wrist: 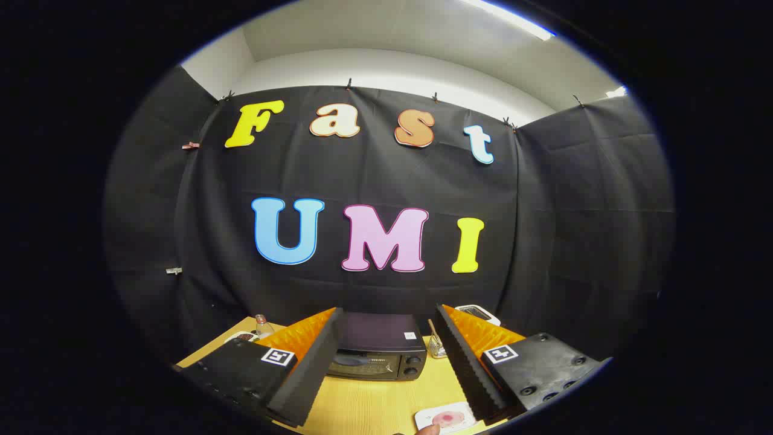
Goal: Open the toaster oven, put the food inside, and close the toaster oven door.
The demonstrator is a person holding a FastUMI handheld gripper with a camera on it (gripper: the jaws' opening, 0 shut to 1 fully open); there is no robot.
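Spread wide and holding nothing, the gripper [386, 368] hangs above a pale wooden table [368, 405], its two fingers framing the toaster oven [377, 353] that sits just beyond their tips with its door shut. Between the fingers and close under the right one lies a white plate [444, 418] carrying a pinkish piece of food [448, 418], and a fingertip [430, 429] of the person shows at the plate's near rim. Since the door looks closed and the food is still on the plate, opening the oven is most likely the step in hand. To do it well, the fingers should drop toward the top edge of the door, where a handle would be, though the handle itself is too dark to make out; the approach should stay centred on the door, so the pull swings it down evenly rather than dragging the oven across the table. The tool is held high and roughly level, pointed at the booth's wall more than at the table, so it needs to come down and tip forward first. Farther out, a small bottle [261, 325] stands left of the oven, a small wire rack [437, 347] stands just right of it, and a white device [478, 313] lies behind the right finger.
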